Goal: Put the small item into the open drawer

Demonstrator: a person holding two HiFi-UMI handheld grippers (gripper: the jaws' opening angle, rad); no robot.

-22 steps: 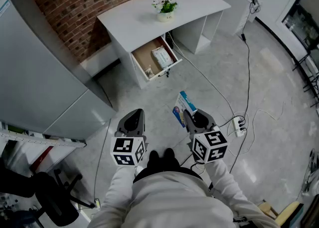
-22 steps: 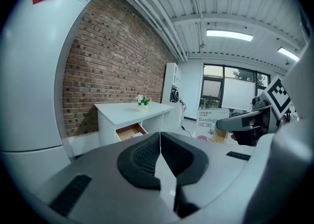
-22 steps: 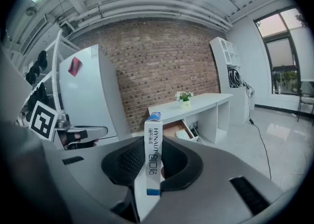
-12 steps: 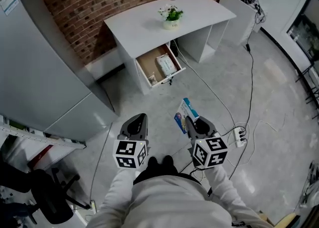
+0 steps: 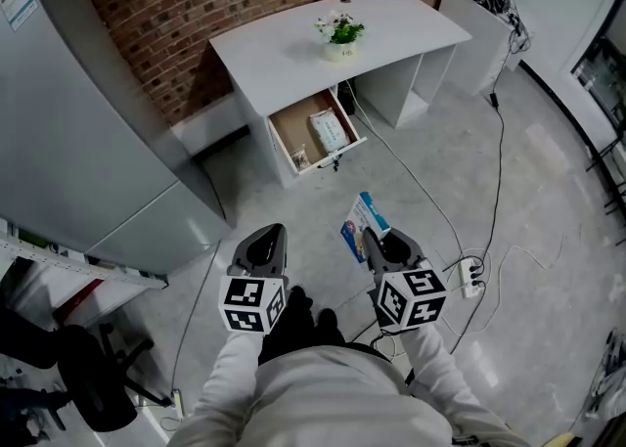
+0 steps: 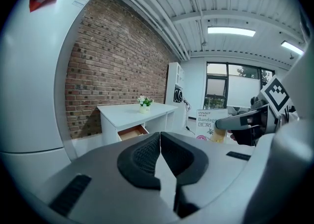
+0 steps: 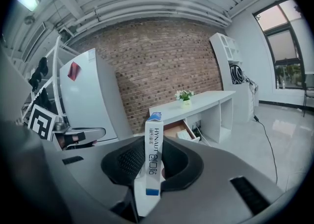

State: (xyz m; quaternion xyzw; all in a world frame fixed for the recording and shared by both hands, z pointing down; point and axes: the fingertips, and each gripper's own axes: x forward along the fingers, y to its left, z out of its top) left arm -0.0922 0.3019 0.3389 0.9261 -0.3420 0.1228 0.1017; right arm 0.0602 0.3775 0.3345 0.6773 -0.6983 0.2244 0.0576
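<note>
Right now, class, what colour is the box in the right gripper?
White box with blue ends; right gripper view shows it best.

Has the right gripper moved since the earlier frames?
Yes: the right gripper, holding the blue-and-white cardboard box, edged forward toward the white desk, judged against the white floor power strip.

Plant (image 5: 339, 31) on desk (image 5: 284, 54), drawer (image 5: 315, 128) beneath

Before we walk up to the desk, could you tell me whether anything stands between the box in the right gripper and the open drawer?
Nothing visible does. The right gripper holds the box over bare floor that runs up to the open drawer; a cable lies off to the right of that line.
</note>
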